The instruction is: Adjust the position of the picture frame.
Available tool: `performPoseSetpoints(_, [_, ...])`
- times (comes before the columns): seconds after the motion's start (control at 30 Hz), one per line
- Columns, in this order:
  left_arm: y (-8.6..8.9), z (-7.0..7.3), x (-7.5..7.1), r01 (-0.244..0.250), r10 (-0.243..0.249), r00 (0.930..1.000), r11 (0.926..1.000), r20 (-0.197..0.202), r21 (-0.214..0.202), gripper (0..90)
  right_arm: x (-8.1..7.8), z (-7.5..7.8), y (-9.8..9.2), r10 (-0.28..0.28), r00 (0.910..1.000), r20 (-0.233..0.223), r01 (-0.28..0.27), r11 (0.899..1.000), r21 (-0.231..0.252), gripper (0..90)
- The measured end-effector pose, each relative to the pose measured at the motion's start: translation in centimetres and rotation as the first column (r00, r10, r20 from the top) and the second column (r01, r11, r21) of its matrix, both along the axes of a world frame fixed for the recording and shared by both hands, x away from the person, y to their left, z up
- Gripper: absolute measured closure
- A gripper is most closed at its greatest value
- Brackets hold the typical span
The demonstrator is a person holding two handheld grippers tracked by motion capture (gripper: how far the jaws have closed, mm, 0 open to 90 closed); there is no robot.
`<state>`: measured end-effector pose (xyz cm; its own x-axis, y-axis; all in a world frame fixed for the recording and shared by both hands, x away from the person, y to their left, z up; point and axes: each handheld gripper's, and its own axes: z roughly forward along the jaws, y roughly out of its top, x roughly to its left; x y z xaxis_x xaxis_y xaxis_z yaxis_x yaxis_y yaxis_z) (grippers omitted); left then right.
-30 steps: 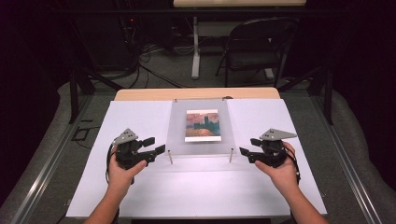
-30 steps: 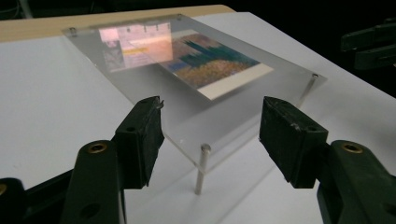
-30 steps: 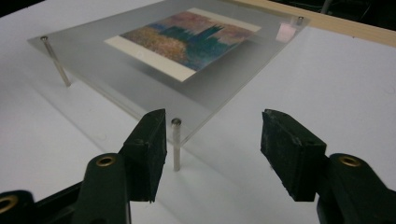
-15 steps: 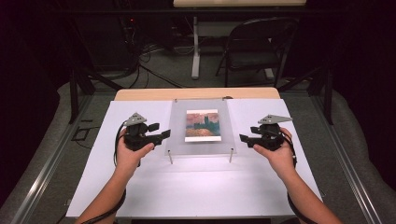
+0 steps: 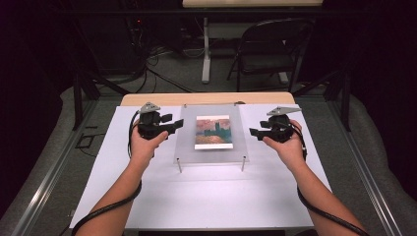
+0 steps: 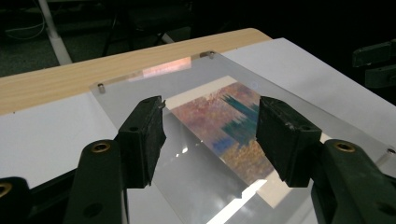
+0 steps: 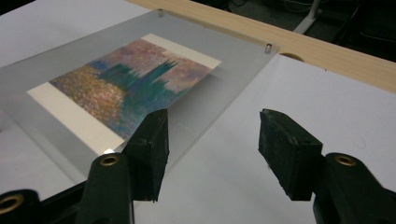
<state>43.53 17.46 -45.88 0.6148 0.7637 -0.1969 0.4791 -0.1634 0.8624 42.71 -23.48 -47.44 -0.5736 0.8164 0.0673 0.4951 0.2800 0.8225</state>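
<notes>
A clear acrylic panel (image 5: 211, 153) rests on short metal pins (image 5: 179, 166) over a colourful painted print (image 5: 212, 132) on the white table cover. My left gripper (image 5: 173, 123) hovers at the panel's left edge, open. In the left gripper view (image 6: 210, 126) the print (image 6: 224, 126) lies beyond the pads, which touch nothing. My right gripper (image 5: 253, 132) stands open just off the panel's right edge. In the right gripper view (image 7: 212, 135) one jaw overlaps the panel's edge (image 7: 201, 116) and the other is over white cover. Both pairs of jaws have just been closing a little, pressing on nothing.
A strip of bare wooden tabletop (image 5: 147, 99) runs behind the white cover (image 5: 206, 196). Beyond the table stand a folding chair (image 5: 270, 49) and a white table leg (image 5: 205, 49), with cables on the floor. Metal rails (image 5: 49, 172) flank the table.
Both hands have moved away from the person, from beside the panel's front pins to beside its middle. The grippers now sit closer to the panel's side edges.
</notes>
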Motion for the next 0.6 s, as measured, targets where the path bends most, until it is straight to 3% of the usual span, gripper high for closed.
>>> performPoseSetpoints(0.13, [-0.4, 0.2, 1.2, -0.019, 0.019, 0.9997, 0.9998, 0.012, 0.008, 41.6, 1.1, 0.3, 0.1, -0.004, 1.0, -0.001, 0.004, 1.0, 0.014, 43.2])
performPoseSetpoints(0.3, [-1.0, 0.3, 2.5, -0.005, 0.005, 0.9997, 0.9995, 0.025, 0.03, 42.2, 3.0, 1.0, 0.6, -0.025, 0.9997, 0.003, 0.025, 1.0, 0.017, 43.2])
performPoseSetpoints(0.47, [-1.5, -0.3, 3.6, -0.018, 0.017, 0.9998, 0.9989, 0.01, 0.042, 42.3, 4.2, 1.0, 1.0, -0.027, 0.9996, 0.003, 0.027, 1.0, 0.007, 43.1])
performPoseSetpoints(0.6, [-1.5, -1.0, 4.4, -0.042, 0.042, 0.9989, 0.9988, -0.019, 0.025, 42.2, 5.3, 0.7, 1.7, -0.024, 0.9997, -0.007, 0.025, 1.0, 0.003, 43.2])
